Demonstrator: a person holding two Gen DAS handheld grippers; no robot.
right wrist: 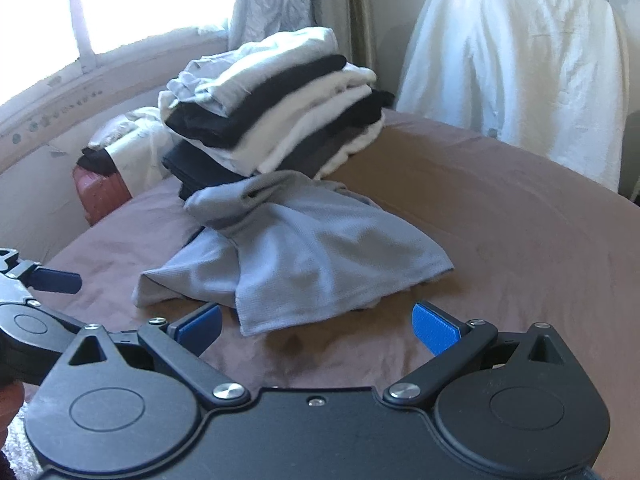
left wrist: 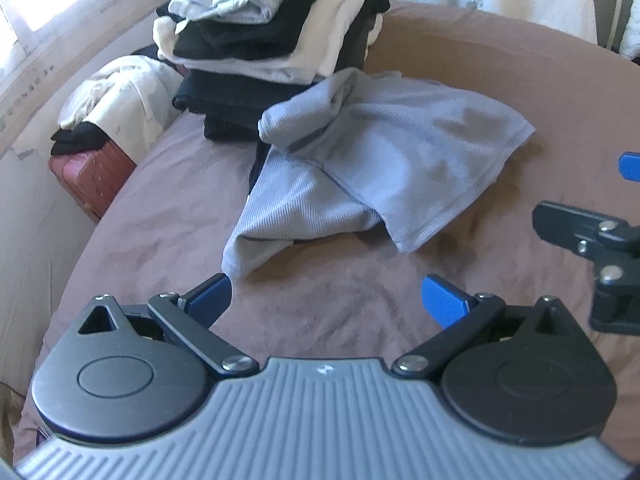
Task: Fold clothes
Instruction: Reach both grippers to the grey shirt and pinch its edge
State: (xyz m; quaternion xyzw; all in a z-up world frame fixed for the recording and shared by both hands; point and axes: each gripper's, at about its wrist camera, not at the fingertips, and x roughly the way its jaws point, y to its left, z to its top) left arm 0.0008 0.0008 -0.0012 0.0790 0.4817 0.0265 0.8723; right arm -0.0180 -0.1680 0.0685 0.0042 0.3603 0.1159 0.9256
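My left gripper [left wrist: 326,300] and right gripper [right wrist: 316,326] hung spread wide and empty over the brown bedsheet [left wrist: 340,304], the crumpled grey shirt [left wrist: 372,160] just ahead of both, apparently awaiting pickup; folded clothes [right wrist: 276,104] stacked beyond it.

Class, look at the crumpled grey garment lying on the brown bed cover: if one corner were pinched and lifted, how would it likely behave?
The grey garment would probably drape and sag, since it already lies in soft folds. Its thin ribbed knit suggests it is light. Part of it reaches the stack of folded clothes, so pulling could perhaps disturb the stack.
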